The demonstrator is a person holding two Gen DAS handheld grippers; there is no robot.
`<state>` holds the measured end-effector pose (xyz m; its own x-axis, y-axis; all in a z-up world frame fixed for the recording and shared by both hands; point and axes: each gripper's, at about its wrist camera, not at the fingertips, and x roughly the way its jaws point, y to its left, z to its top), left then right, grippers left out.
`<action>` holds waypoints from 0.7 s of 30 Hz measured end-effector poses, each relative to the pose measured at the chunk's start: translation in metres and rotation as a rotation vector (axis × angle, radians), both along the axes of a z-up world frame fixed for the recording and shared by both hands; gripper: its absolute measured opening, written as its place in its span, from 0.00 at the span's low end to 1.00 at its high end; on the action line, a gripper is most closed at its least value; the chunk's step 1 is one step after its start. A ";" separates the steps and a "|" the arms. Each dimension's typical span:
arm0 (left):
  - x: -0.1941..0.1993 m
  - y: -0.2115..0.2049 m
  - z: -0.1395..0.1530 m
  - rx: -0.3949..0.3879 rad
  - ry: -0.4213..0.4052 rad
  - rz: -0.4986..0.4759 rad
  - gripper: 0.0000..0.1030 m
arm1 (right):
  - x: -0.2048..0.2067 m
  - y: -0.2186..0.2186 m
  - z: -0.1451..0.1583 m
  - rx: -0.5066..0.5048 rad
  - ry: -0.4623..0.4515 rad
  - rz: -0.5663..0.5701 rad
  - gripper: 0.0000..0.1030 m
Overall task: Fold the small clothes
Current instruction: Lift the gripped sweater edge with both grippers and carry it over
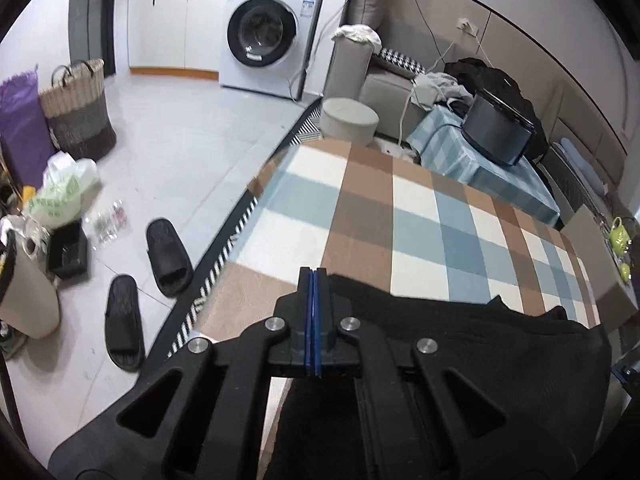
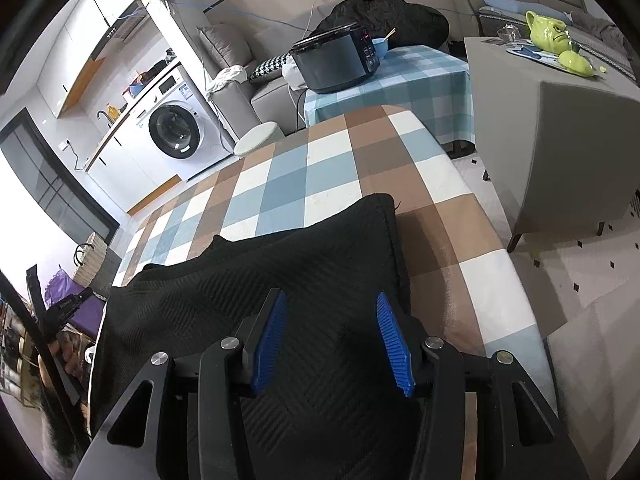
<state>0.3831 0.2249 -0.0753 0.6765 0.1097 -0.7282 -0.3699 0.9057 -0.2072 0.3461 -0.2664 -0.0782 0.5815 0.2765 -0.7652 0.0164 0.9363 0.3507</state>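
Where the left wrist view looks down, the left tool [image 1: 314, 276] is pressed together at the near left edge of the black garment [image 1: 460, 328], which stretches rightward across the checked tabletop [image 1: 400, 208]. In the right wrist view, the right tool [image 2: 331, 336] stands spread above the garment [image 2: 280, 264], its long axis running left to right.

Count: one black knit garment [image 2: 280, 248] on the plaid bench [image 2: 328, 168]. Two claws [image 1: 314, 276] [image 2: 332, 320]. Beyond the bench: one washing machine [image 1: 268, 32], two black slippers [image 1: 168, 256], one cooker [image 2: 336, 60].
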 end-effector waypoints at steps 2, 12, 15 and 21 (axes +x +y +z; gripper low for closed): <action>-0.001 -0.005 -0.004 0.005 0.025 -0.016 0.00 | 0.004 0.000 -0.001 0.003 0.002 -0.002 0.48; 0.029 -0.057 -0.036 0.108 0.158 -0.144 0.57 | 0.073 0.015 -0.011 -0.040 0.056 -0.016 0.60; 0.036 -0.061 -0.046 0.115 0.175 -0.151 0.49 | 0.091 0.023 -0.029 -0.095 0.106 -0.011 0.59; 0.037 -0.062 -0.044 0.150 0.144 -0.144 0.03 | 0.097 0.034 -0.043 -0.282 0.100 -0.001 0.14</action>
